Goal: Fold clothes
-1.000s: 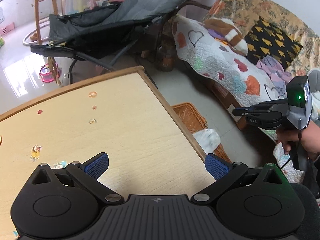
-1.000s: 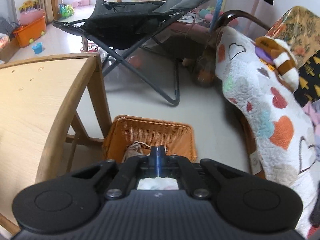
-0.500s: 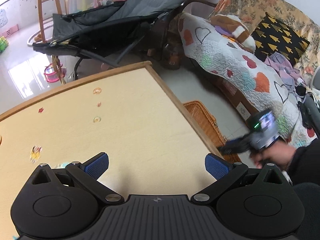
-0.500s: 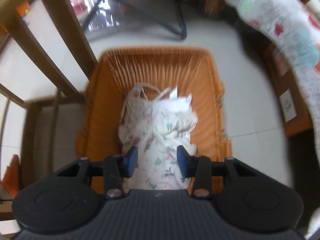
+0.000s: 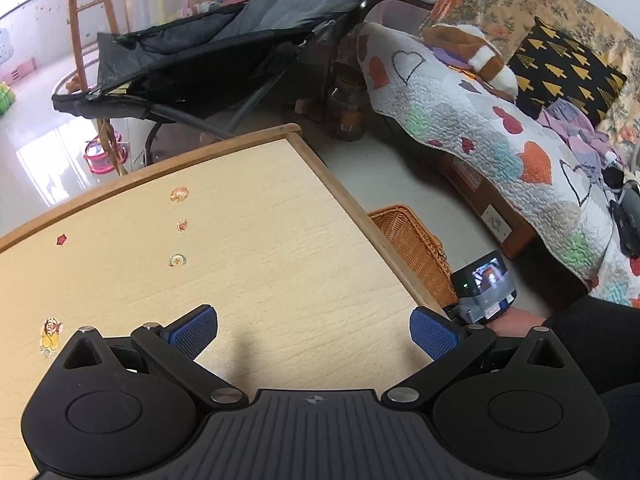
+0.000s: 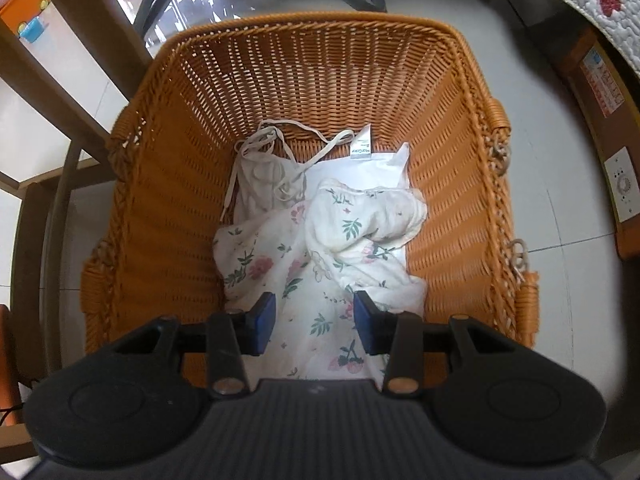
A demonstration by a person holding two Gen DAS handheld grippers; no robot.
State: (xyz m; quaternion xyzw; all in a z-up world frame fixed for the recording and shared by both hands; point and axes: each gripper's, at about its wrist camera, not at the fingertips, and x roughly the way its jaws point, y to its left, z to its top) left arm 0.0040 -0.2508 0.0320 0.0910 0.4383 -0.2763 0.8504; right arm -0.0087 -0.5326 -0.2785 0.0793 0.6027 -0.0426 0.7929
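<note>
My right gripper (image 6: 315, 322) points steeply down into the orange woven wicker basket (image 6: 168, 208) on the pale tiled floor, its blue-padded jaws partly spread with nothing pinched. Crumpled white cloth printed with pink flowers and green leaves (image 6: 320, 256) lies in the bottom of the basket, and part of it sits between the two pads; whether the pads touch it I cannot tell. Behind it lies a plain white garment with thin straps and a sewn-in label (image 6: 276, 172), partly under the floral cloth.

My left gripper (image 5: 313, 330) hovers over the light wooden surface with a darker rim (image 5: 280, 240), jaws spread wide and empty. A few small coloured stickers (image 5: 179, 194) dot that surface. The basket stands on the floor just beside the surface's right edge. Through the left camera I see the right hand (image 5: 516, 322), in a dark sleeve, beside the basket. A heart-patterned white quilt (image 5: 480, 128) drapes the sofa beyond.
</note>
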